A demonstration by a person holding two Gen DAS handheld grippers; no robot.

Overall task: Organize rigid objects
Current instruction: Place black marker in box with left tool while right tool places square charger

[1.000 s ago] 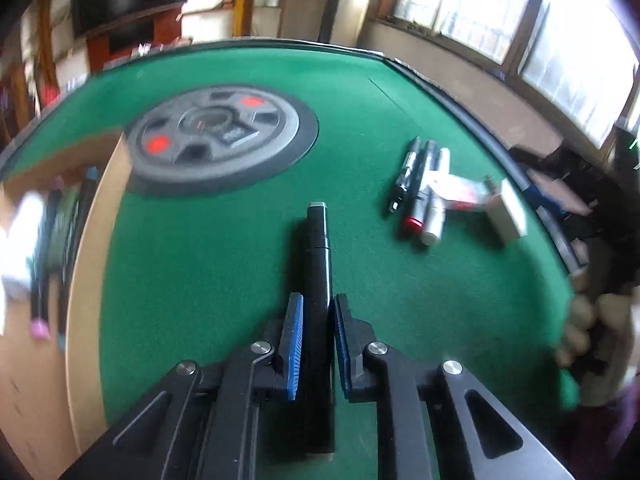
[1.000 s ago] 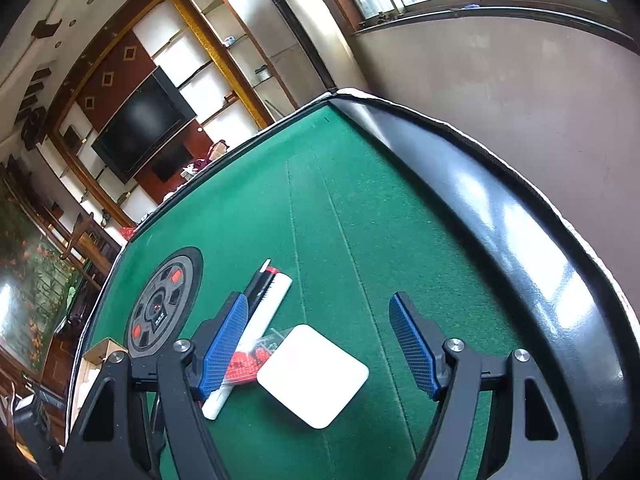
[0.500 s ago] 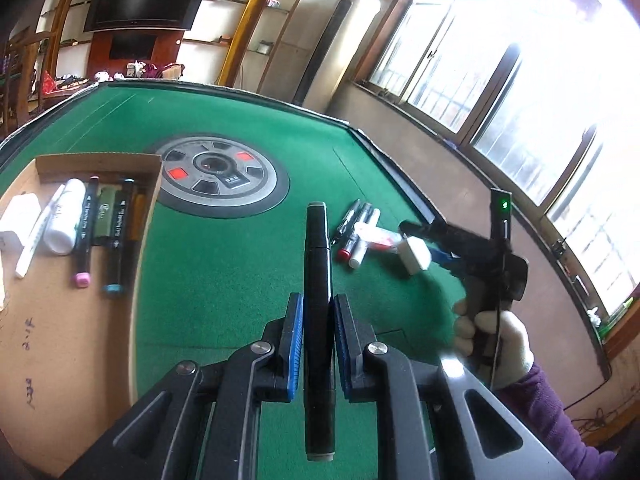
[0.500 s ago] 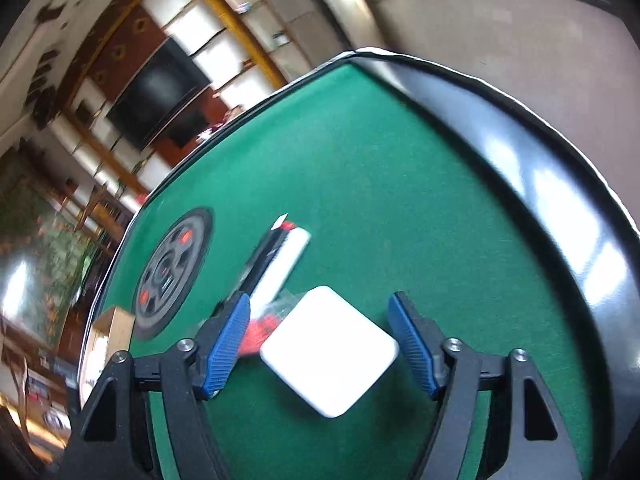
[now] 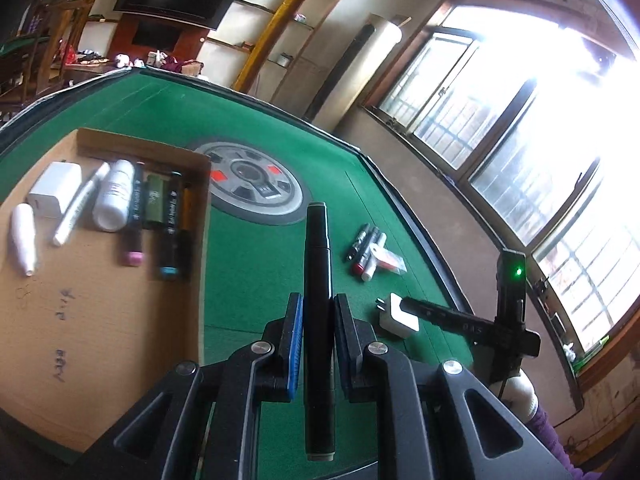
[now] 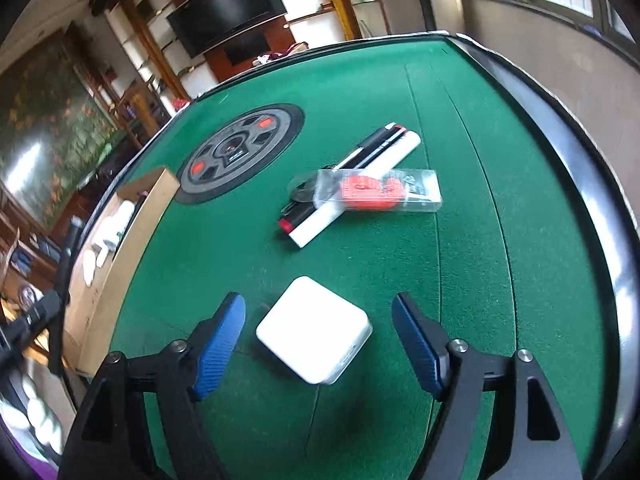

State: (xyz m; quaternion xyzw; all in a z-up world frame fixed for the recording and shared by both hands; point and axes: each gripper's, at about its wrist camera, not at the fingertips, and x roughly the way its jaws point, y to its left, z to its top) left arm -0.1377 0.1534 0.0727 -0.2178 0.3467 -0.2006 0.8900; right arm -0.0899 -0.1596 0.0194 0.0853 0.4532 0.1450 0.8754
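Observation:
My left gripper (image 5: 316,322) is shut on a black marker (image 5: 317,280) and holds it in the air above the green table, right of a cardboard box (image 5: 100,320). The box holds several markers (image 5: 168,224), a white bottle (image 5: 114,196) and a white charger (image 5: 54,194). My right gripper (image 6: 318,334) is open, its jaws either side of a white charger block (image 6: 314,330) on the felt. That block also shows in the left wrist view (image 5: 398,314). Beyond it lie a few markers (image 6: 360,174) under a clear packet with red contents (image 6: 372,192).
A round grey dial with red buttons (image 6: 236,152) is set in the table's middle. The table's raised black rim (image 6: 592,184) runs along the right. The cardboard box's wall (image 6: 132,232) stands at the left in the right wrist view.
My left gripper has lifted and tilted up with the black marker, nearer the box. My right gripper has moved closer around the white charger block.

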